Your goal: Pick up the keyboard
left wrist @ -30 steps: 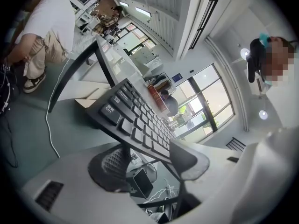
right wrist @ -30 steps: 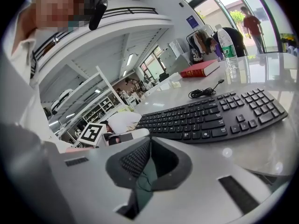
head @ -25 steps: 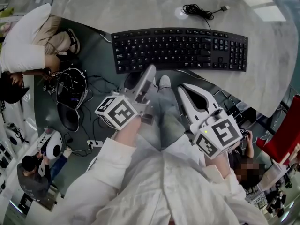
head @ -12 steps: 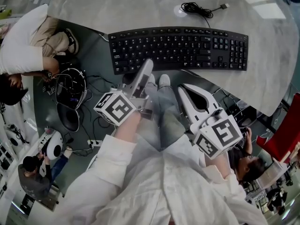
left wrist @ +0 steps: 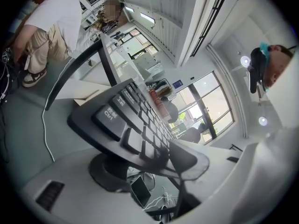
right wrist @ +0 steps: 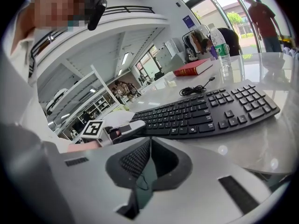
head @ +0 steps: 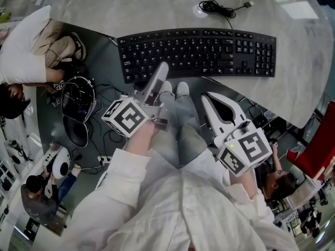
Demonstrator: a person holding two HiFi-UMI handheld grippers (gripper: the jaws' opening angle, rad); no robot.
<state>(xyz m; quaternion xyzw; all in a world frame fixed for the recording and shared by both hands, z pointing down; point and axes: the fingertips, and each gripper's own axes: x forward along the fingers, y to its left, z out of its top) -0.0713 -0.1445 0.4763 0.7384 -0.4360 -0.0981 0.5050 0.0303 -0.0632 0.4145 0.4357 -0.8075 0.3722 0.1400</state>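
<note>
On the marble table (head: 157,9), the left gripper (head: 163,68) pinches the keyboard (head: 199,51) at its near edge — likely light, stiff, long — so the right gripper (head: 209,99), pressed together and empty, should grip just ahead of itself.

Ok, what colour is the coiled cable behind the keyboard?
Black. The thin coiled cable shows best in the head view.

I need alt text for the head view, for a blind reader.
From above, the left tool grips the front edge of a black keyboard on a pale table. The right tool, jaws together, hangs short of it.
</note>
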